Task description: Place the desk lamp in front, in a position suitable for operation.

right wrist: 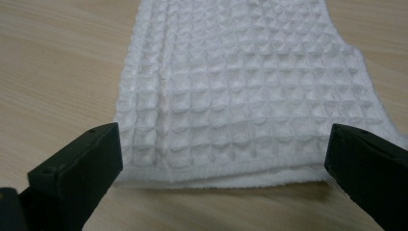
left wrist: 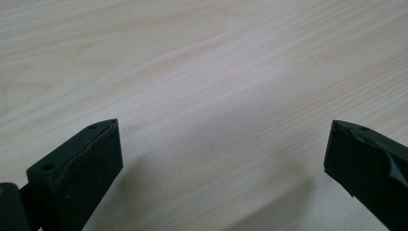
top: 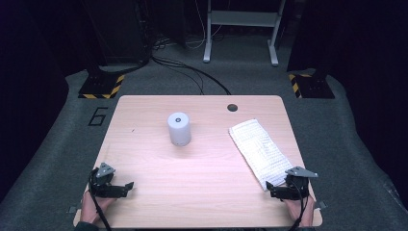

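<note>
Folded white waffle-weave cloth (top: 257, 150) lying flat on the wooden surface (top: 159, 168), right side, running diagonally from near the round cable hole (top: 232, 107) toward the near right corner. Folded layers visible at its near edge (right wrist: 231, 180) — stacked, slightly uneven.

Right gripper (top: 278, 191) at the near right corner, held in a hand (top: 300, 211), just at the cloth's near end. Jaws spread wide, nothing pinched; near edge of the cloth lies between and just ahead of the two black tips in the right gripper view, no pad pressing on it. Touching or just clear — cannot tell.

Left gripper (top: 122, 187) at the near left corner, held in the other hand (top: 94, 207), well apart from the cloth. Jaws wide open, bare wood grain (left wrist: 216, 96) between them.

White cylinder (top: 179, 129) standing upright near the middle of the surface, left of the cloth and apart from it. Small dark round spot on its top face. Closed top as far as visible; whether container or solid, and any contents, cannot tell.

Beyond the surface: grey floor (top: 57, 144), black cables (top: 192, 72), yellow-black striped bases (top: 101, 86), white frame legs (top: 240, 29).
</note>
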{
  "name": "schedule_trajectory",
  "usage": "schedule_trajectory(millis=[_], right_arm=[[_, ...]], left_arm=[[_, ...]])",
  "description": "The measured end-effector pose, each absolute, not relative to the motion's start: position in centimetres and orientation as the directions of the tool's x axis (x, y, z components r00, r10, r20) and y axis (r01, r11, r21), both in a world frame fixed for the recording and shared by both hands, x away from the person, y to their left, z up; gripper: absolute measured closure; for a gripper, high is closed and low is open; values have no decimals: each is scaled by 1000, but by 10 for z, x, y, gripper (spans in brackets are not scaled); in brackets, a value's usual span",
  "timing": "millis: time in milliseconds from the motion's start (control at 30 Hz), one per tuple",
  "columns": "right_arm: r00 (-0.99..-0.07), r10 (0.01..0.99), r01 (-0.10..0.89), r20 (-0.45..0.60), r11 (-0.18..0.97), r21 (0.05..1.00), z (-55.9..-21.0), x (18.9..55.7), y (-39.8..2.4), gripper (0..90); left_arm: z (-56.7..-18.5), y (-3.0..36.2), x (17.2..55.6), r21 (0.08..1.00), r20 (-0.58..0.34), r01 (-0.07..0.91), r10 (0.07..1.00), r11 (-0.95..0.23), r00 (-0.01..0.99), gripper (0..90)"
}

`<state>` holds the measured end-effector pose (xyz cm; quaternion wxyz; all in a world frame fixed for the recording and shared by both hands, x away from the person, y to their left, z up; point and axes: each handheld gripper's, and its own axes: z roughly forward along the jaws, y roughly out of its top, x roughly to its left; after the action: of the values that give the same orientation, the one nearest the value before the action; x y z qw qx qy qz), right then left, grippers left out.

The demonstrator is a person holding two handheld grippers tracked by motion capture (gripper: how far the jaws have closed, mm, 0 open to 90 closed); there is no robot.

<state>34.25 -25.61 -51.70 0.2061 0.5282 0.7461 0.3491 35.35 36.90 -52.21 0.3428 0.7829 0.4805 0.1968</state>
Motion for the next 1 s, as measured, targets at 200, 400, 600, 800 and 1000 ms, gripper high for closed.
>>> schedule_trajectory(millis=[200,400,600,800,1000], right_arm=[[-363,931,626,45,208,752,-522,336,-266,0],[-366,929,625,54,202,754,-525,335,-271,0],[-372,925,609,78,180,772,-526,334,-273,0],[-373,923,608,94,167,776,-526,334,-276,0],[-372,923,608,96,164,777,-526,333,-276,0]], left_arm=[[-514,355,369,737,-20,583,851,-342,525,0],[-500,332,393,762,-44,542,808,-353,588,0],[-488,308,414,769,-36,509,768,-388,640,3],[-478,285,439,795,-49,483,755,-367,654,1],[-468,268,463,809,-65,470,741,-353,668,0]])
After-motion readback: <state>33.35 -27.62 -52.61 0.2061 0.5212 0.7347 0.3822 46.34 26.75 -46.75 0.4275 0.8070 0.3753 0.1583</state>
